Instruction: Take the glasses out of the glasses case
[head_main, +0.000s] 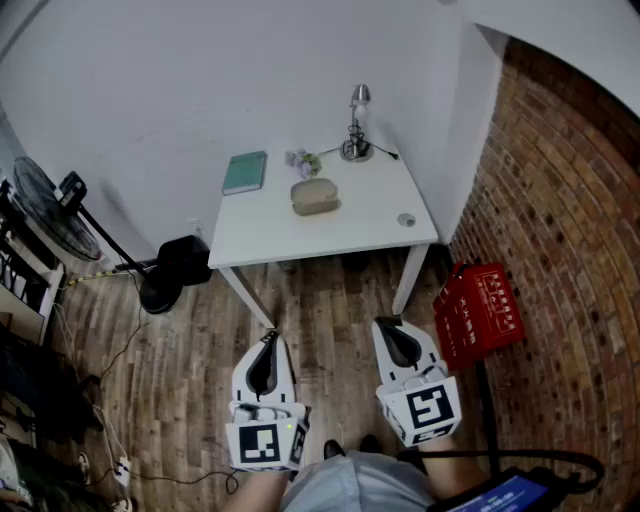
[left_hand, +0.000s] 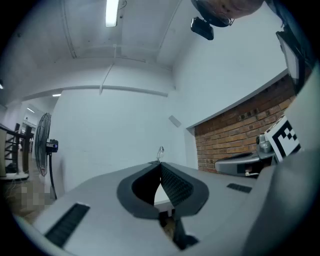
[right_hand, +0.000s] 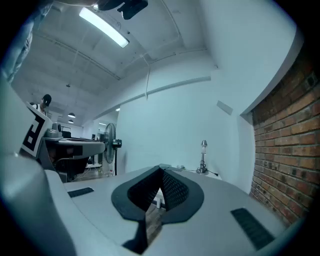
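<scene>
While left claw (head_main: 270, 336) and right claw (head_main: 386, 323) hang closed, open floor (head_main: 325, 320) separates them from the table (head_main: 330, 242).

Matt glasses case (head_main: 315, 196) (smooth-topped table (head_main: 385, 228))

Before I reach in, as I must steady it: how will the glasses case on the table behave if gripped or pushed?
The glasses case seems a closed, rounded shell: probably stiff and light. It lies flat on the smooth white table, so a push would likely slide it, not tip it. Its curved sides may slip between jaws.
</scene>
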